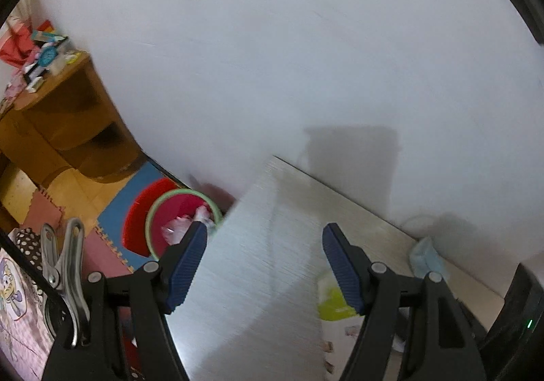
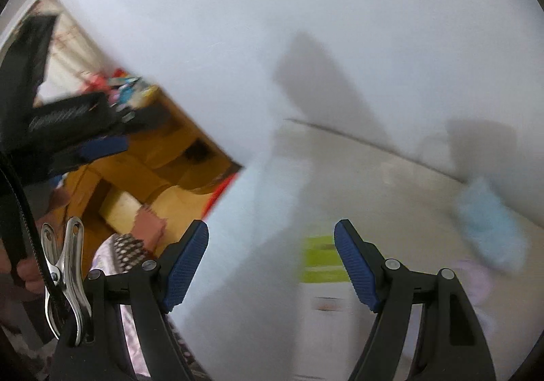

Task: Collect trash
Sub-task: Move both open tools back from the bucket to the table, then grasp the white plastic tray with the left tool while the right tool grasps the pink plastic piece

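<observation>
Both claws, left (image 1: 265, 265) and right (image 2: 272, 265), jaws apart, nothing between the pads.
Below me: pale table (image 1: 258, 245); on it a lime-and-white carton (image 1: 335, 304) and a blue pouch (image 1: 426, 260) by the wall. Beside the table's edge, on the floor, a red bin (image 1: 170, 214) with green rim holds crumpled trash (image 1: 180, 228).

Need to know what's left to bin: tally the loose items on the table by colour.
Light blue item: 1
Yellow-green and white packet: 1
Pale pink item, too blurred to identify: 1
Total: 3, all on the table.
</observation>
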`<action>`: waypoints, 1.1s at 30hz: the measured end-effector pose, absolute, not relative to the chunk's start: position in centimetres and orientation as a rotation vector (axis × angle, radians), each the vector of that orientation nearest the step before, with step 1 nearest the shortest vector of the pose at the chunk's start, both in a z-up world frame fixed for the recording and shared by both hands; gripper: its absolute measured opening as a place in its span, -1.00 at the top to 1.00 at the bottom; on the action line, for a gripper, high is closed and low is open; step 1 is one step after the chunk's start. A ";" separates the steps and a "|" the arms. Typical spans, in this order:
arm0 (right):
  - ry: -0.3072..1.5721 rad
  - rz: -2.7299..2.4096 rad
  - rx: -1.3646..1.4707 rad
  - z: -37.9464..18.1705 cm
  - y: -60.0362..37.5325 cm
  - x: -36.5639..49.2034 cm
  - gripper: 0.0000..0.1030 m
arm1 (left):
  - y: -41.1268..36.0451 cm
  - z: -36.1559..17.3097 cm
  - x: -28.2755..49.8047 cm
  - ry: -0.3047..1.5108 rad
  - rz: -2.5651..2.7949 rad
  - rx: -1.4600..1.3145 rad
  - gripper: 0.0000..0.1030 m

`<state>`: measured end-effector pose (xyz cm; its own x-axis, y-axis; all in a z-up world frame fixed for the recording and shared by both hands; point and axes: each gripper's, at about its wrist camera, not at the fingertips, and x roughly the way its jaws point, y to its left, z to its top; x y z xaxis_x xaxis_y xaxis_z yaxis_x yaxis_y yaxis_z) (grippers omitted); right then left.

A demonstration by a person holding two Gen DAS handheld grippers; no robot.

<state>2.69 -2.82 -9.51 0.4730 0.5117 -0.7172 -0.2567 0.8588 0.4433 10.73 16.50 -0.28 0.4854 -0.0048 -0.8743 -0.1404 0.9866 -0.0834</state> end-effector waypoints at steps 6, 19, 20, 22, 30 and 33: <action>0.947 0.326 0.390 -10.8 -9.9 2.4 -0.52 | 10.2 -2.6 9.7 1.102 -0.044 -0.086 -0.44; 0.993 0.023 0.521 -16.9 -21.5 -2.1 -0.42 | -2.2 -11.7 5.4 1.222 -0.380 0.183 -0.44; 1.005 0.029 0.507 -17.3 -21.3 -2.3 -0.31 | -2.5 -12.1 5.3 1.221 -0.382 0.197 -0.44; 1.037 0.048 0.471 -18.1 -20.1 -2.6 -0.15 | -2.7 -13.1 5.5 1.227 -0.376 0.220 -0.43; 1.019 0.071 0.456 -18.9 -18.5 -2.1 0.26 | -2.2 -16.7 6.5 1.343 -0.433 0.185 0.81; 1.021 0.084 0.461 -19.7 -18.7 -1.7 0.39 | -1.4 -15.5 6.3 1.326 -0.482 0.149 0.83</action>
